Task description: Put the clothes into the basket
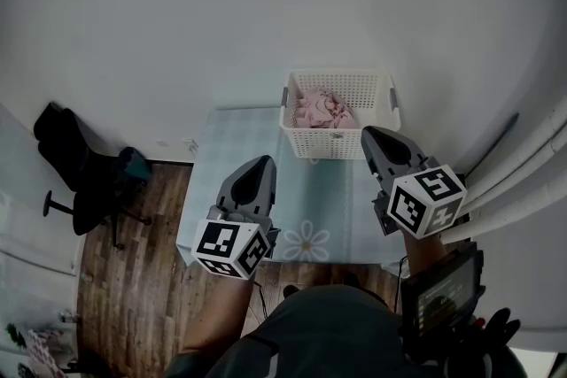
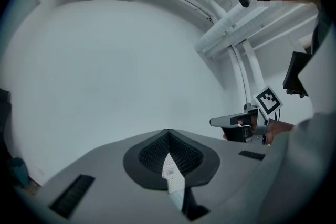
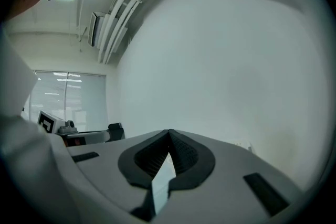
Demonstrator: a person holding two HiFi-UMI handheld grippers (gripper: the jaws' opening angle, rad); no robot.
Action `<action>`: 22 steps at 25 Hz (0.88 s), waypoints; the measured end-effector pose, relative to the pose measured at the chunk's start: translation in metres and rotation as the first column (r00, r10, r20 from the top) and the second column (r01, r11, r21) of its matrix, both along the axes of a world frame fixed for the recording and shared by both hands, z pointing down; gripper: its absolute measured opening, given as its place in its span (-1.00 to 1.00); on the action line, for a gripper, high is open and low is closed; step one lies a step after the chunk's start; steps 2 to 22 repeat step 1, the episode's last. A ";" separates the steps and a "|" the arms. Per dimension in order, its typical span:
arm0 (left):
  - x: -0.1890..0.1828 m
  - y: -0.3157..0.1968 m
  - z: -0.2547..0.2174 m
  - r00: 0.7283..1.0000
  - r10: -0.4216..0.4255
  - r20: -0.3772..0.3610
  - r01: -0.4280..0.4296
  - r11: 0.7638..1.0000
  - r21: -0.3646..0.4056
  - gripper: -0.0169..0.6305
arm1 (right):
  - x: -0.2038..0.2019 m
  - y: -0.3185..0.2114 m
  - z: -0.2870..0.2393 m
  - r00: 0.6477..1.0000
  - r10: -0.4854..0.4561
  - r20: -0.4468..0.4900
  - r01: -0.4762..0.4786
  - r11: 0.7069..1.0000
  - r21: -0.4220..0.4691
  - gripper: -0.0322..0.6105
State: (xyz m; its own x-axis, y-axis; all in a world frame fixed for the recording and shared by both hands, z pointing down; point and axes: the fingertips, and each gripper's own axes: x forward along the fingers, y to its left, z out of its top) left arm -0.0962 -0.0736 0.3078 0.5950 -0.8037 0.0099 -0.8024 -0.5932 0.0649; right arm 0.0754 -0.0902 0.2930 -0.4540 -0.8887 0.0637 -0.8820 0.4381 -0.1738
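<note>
Big plain white wall point(image 1: 266, 4) fills most of the head view, with wood-look floor point(image 1: 133, 270) down the left side and a black office chair point(image 1: 80, 168) parked on it. In the middle there's a small table point(image 1: 235, 146) under a pale blue checked cloth with a daisy printed near the close edge.

The white slotted laundry basket point(image 1: 332, 142) sits at the far end of the table, right up by the wall. The clothes point(image 1: 321, 109), a crumpled pink bundle, are inside it, lying below the rim.

Both grippers hover above the near half of the table, pointing level toward the wall. The left gripper point(image 1: 261, 162) is near the middle of the cloth, well short of the basket. The right gripper point(image 1: 370, 133) is further along, with its tip by the basket's near right corner. Each one's own view shows the jaws pressed together with nothing between them, so both are closed and empty.

Honestly this looks basically finished to me. The pink stuff is in, and I can't spot another garment on the cloth or the floor. If something is lying under the grippers, I can't see it from here.
</note>
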 end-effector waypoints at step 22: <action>-0.002 0.000 0.001 1.000 -0.001 0.001 0.001 1.000 0.001 -0.92 | -0.001 0.000 0.001 1.000 0.000 0.002 0.000 1.000 0.000 -0.86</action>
